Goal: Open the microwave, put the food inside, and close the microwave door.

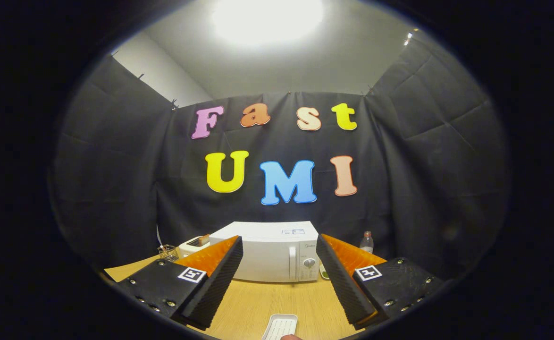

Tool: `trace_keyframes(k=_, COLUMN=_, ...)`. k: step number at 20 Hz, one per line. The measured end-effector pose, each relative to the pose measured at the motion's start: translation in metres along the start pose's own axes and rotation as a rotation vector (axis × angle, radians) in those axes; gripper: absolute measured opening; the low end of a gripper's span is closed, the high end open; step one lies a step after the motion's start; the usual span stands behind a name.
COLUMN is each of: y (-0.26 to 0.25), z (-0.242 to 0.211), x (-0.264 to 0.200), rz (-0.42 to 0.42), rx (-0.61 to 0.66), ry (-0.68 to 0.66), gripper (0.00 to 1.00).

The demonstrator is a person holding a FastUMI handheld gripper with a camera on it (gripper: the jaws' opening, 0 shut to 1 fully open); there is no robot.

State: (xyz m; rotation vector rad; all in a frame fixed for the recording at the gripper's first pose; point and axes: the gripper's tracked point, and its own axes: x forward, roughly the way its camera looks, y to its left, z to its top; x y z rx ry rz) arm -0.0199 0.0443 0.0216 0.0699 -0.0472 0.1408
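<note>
One white microwave [277, 252], door shut, beyond wide-open, empty jaws; white tray [280, 327] between them

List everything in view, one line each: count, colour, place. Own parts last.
microwave: one, white, door shut, at the table's far side beyond the fingers.
toaster: one, white, just left of the microwave.
bottle: one, clear, right of the microwave.
tray: one, white, on the table between the fingers, nearest the camera.
table: one, light wood, under everything.
gripper: one, fingers open, holding nothing.
</note>
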Motion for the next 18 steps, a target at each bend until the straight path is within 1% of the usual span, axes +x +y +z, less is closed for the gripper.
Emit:
trace_keyframes(k=5, y=0.008, z=0.006, x=-0.002, rz=0.017, rx=0.004, ry=-0.020, gripper=0.99)
trace_keyframes(k=18, y=0.030, z=0.003, x=0.002, rz=0.057, rx=0.011, ry=-0.017, gripper=0.99)
